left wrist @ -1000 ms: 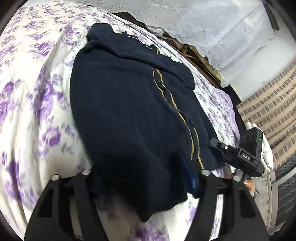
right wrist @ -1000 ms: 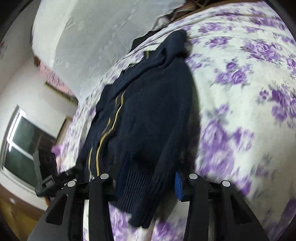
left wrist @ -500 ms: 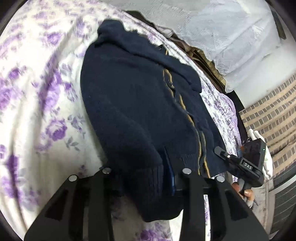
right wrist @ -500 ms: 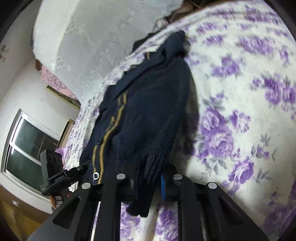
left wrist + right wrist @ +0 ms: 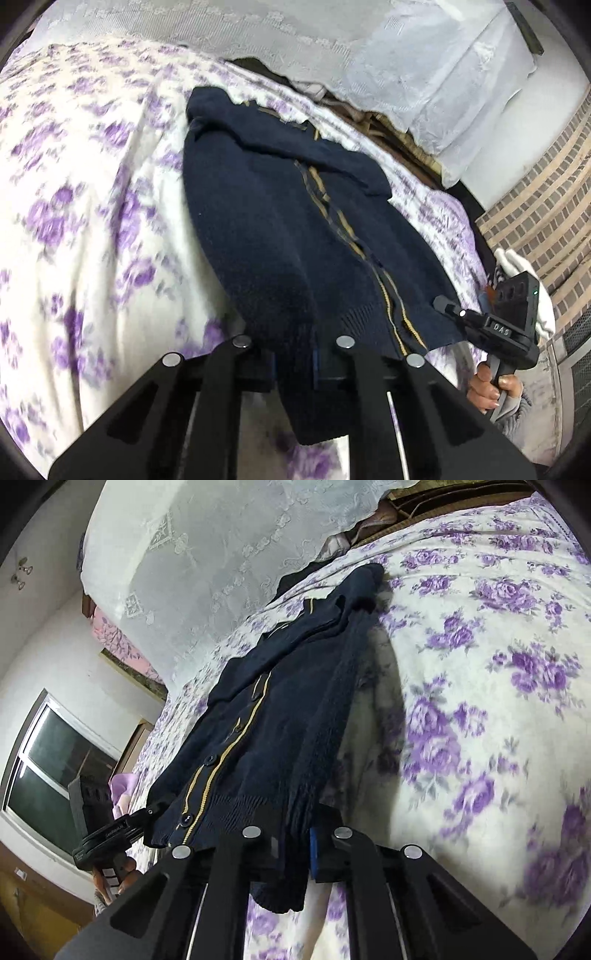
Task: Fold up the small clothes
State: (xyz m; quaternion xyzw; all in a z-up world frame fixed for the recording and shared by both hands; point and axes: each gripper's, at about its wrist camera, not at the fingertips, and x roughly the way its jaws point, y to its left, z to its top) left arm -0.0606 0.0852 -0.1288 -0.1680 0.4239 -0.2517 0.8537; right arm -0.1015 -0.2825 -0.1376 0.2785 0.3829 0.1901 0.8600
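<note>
While the navy cardigan [image 5: 295, 229] is lying spread front-up on the floral bed [image 5: 74, 221], the left gripper [image 5: 293, 363] is sitting clamped on the left corner of its ribbed hem. At the opposite corner, the right gripper [image 5: 293, 843] is closing, its pads already pinching the knit. Judgement: the bottom-edge grasp is being completed. Next, both corners are needing an even lift and carry toward the collar, keeping the hem taut and level.

Bed [image 5: 74, 229], purple-flowered white sheet; navy cardigan [image 5: 280, 236] lying buttoned on it.
</note>
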